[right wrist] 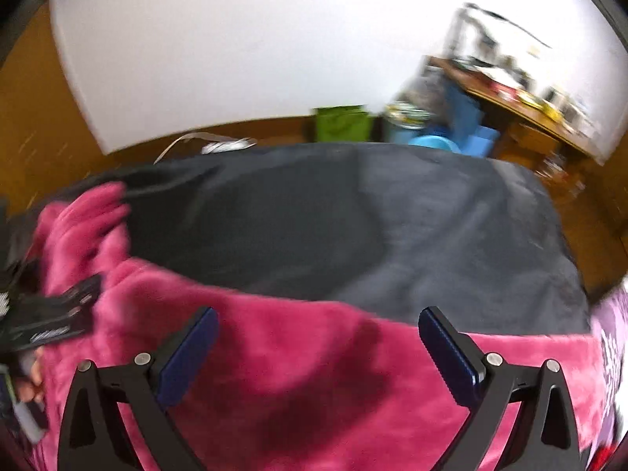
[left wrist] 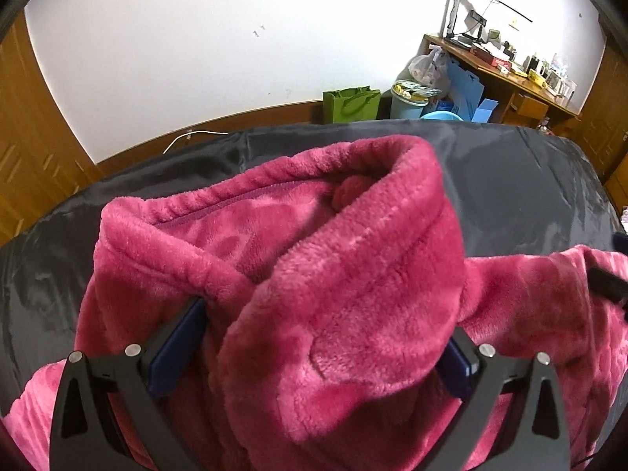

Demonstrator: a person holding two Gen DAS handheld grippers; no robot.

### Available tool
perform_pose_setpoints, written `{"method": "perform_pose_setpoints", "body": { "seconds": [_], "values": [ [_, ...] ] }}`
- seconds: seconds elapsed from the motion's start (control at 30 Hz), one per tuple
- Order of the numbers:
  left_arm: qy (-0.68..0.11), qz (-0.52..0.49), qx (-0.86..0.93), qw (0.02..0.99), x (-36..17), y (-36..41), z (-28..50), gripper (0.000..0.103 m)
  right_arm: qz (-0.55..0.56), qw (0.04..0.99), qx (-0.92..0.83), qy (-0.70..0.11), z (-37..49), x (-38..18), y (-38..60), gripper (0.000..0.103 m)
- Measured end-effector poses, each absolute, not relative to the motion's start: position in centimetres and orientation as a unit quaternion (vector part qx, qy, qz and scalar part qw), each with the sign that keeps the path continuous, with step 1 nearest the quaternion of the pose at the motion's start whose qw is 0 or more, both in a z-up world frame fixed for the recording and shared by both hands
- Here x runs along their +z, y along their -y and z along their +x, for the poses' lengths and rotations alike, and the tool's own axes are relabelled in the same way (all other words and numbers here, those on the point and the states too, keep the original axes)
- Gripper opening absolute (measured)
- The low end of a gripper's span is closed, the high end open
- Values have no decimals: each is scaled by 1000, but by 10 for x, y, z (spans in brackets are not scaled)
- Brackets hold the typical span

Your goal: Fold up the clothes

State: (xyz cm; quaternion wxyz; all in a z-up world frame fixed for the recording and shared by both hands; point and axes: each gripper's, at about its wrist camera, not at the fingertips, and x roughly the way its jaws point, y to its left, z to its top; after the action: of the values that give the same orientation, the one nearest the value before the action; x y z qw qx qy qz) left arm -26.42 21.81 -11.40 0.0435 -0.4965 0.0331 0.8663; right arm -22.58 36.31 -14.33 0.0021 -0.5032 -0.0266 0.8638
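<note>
Both pairs of jaws are spread wide. On the left gripper [left wrist: 320, 337], at the bottom of the left wrist view, the blue pads [left wrist: 178, 347] are seen either side of a raised fold of the pink fleece garment [left wrist: 341, 286]; whether the pads touch the plush cannot be told. On the right gripper [right wrist: 318, 347], low in the right wrist view, the jaws are released, and only flat pink fleece is seen between them and below. That view is smeared by blur.

Most of the lower half of the left wrist view is filled by the garment, with its thick collar rolled up at centre frame. It is laid on a dark grey cover [left wrist: 522, 180], which is spread behind it across the middle of both views.

Farther off, at upper centre, a green bag [left wrist: 351, 104] is set on the floor against the white wall [left wrist: 219, 51], with a light blue bin [left wrist: 410, 102] just beside it on the right. At the upper right, a cluttered wooden desk [left wrist: 510, 78] is seen.
</note>
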Motion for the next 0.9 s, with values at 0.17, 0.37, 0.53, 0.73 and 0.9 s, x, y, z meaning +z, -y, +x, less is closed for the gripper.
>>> {"method": "perform_pose_setpoints", "body": {
  "seconds": [0.17,0.37,0.53,0.73,0.9],
  "values": [
    [-22,-503,861,68,-112,-215,-269,103,-537,20,842,49,-250,-176,-355,103],
    [90,-512,848,98,-80,-176,-259,103,-536,22,842,51,-247,-166,-347,103],
    [124,-485,862,76,-50,-134,-241,103,-500,-36,865,20,-221,-134,-316,103],
    [129,-484,865,38,-52,-99,-209,103,-493,-136,858,35,-214,-131,-251,103],
    [97,-504,858,11,-81,-96,-198,103,-505,-141,850,57,-231,-144,-207,103]
  ]
}}
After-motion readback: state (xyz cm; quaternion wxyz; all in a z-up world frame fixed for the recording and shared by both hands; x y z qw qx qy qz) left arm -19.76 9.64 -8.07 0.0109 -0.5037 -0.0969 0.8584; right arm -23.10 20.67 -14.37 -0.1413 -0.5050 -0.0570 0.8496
